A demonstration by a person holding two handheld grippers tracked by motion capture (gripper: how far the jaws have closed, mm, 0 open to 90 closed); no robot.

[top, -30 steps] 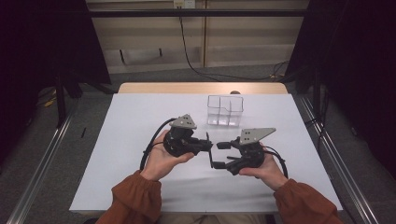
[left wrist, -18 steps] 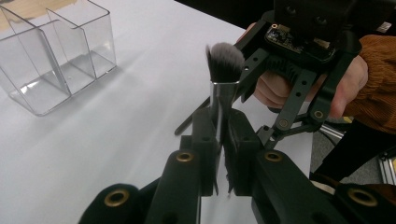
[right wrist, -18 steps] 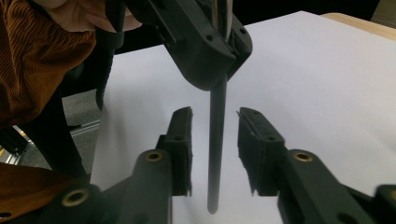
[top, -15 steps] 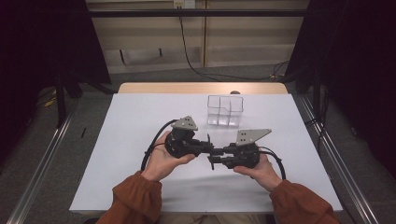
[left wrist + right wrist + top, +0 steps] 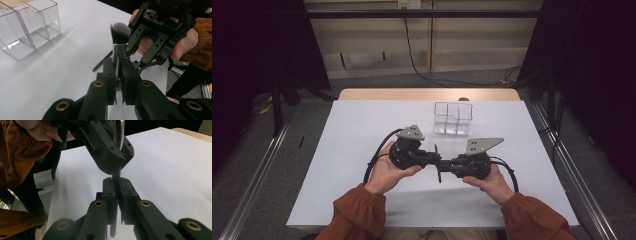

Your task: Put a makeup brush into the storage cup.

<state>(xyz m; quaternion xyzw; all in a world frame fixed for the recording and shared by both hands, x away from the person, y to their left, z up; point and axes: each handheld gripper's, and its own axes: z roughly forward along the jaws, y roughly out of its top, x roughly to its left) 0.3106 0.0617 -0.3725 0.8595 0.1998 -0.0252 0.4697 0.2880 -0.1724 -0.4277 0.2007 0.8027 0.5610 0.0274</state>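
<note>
Both grippers are closed on one makeup brush (image 5: 119, 37), held clear of the white table (image 5: 362, 130) between the person's two hands. The left gripper (image 5: 116, 72) has its jaws shut on the brush's shiny metal ferrule, just below the dark, grey-tipped bristle head, which stands upward in the left gripper view. The right gripper (image 5: 117, 188) has its jaws shut on the thin dark handle, directly beneath the left gripper's jaws as seen in the right gripper view. In the high view the left gripper (image 5: 428, 159) and right gripper (image 5: 447, 166) meet tip to tip in front of the person, near the table's middle.

Judgement: two grips on one brush, one at the ferrule and one on the handle, point to a handover or a re-grip. The clear divided organiser (image 5: 453, 118) stands empty, well apart toward the far side of the table, and is the likely destination; a grip on the handle would leave the head free.

Compared with the earliest frame, the right gripper's jaws then stood visibly apart a short way off the left gripper. They have just been closing, and they now press on the handle between them. The left gripper's hold on the ferrule looks unchanged. Neither hand has shifted noticeably, and the organiser sits where it did.
</note>
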